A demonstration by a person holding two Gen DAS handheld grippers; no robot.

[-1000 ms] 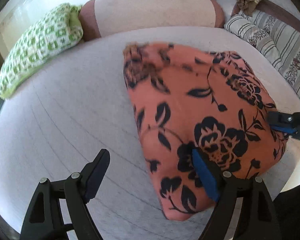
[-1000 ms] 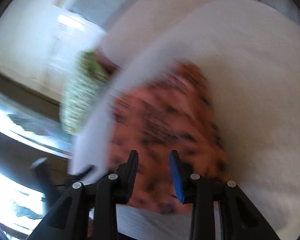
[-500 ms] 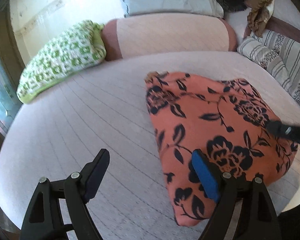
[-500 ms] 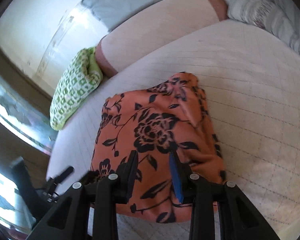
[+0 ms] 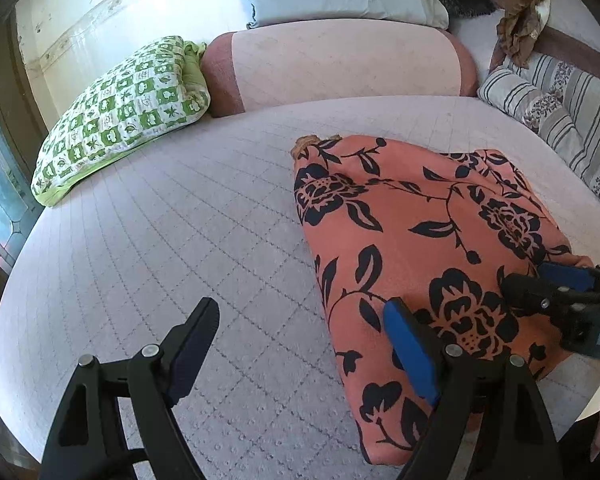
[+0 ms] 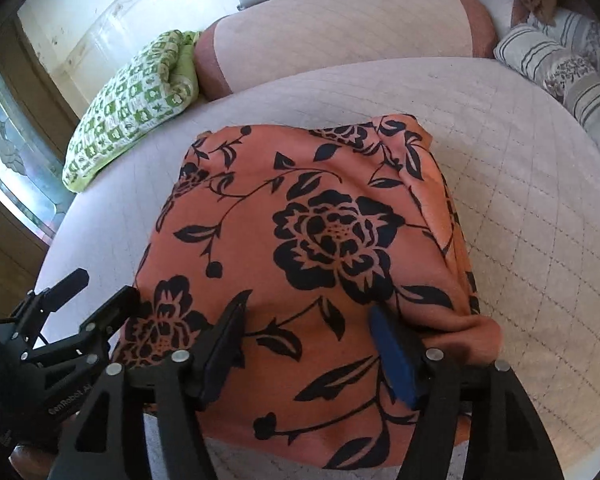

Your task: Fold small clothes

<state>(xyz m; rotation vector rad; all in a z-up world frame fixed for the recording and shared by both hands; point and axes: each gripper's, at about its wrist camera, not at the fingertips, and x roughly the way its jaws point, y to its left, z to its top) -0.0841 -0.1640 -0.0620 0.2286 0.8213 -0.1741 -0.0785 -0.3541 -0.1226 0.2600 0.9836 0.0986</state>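
An orange cloth [image 6: 320,248] with a black flower print lies folded on the pale quilted bed [image 5: 160,240], at its near edge and toward the right side. The left hand-held gripper [image 5: 300,340] stands wide open over the cloth's left border: its blue-padded finger sits above the cloth, the other above bare quilt, and nothing is gripped. The right hand-held gripper [image 6: 308,340] has just been opening its jaws; they now stand wide over the near part of the cloth, which lies beneath and between the fingers, with the pads not pressing on it. A green checked pillow [image 5: 120,112] rests at the bed's far left edge, a striped cushion [image 5: 560,112] at the far right.
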